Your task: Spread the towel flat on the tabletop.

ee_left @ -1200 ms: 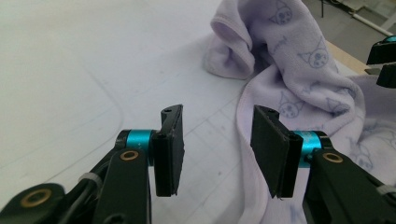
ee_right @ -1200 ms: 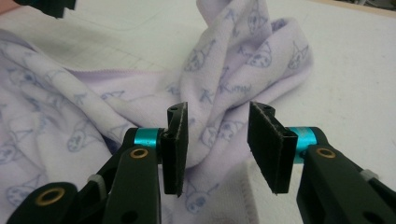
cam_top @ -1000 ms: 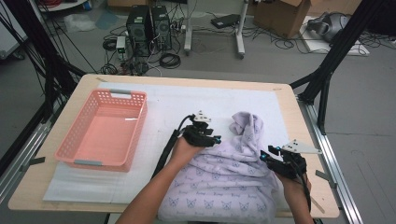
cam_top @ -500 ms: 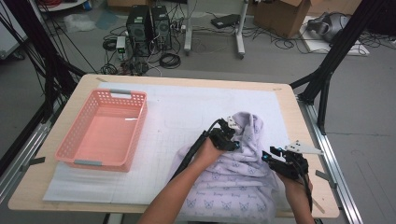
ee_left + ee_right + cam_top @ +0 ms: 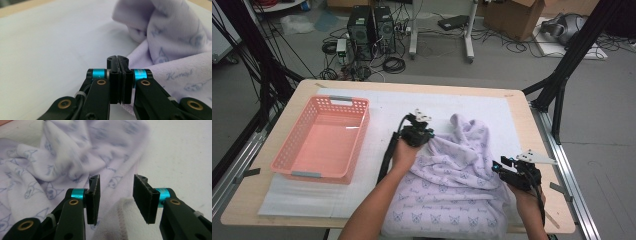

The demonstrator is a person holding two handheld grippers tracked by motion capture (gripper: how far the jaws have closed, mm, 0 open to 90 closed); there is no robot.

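Observation:
A lilac garment (image 5: 452,175) printed with small cat faces lies crumpled on the right half of the white mat (image 5: 412,102). My left gripper (image 5: 428,136) is at the garment's left edge. Its jaws have just been closing and now stand shut (image 5: 117,58), with the cloth's edge (image 5: 175,37) caught between the pads and drawn to a point. My right gripper (image 5: 498,167) hovers at the garment's right side, open (image 5: 117,178). A stitched hem (image 5: 120,220) lies under its jaws, and the garment's folds (image 5: 62,152) are beyond them.
A pink plastic basket (image 5: 292,167) stands empty on the left of the wooden table (image 5: 522,107). Bare mat lies between basket and garment and along the far side. Black frame posts (image 5: 562,80) flank the table. Computers and cables sit on the floor behind.
The left hand reached right into the garment, then drew back left and slightly up with its jaws closing to shut on the cloth's edge. The right gripper has stayed where it was.

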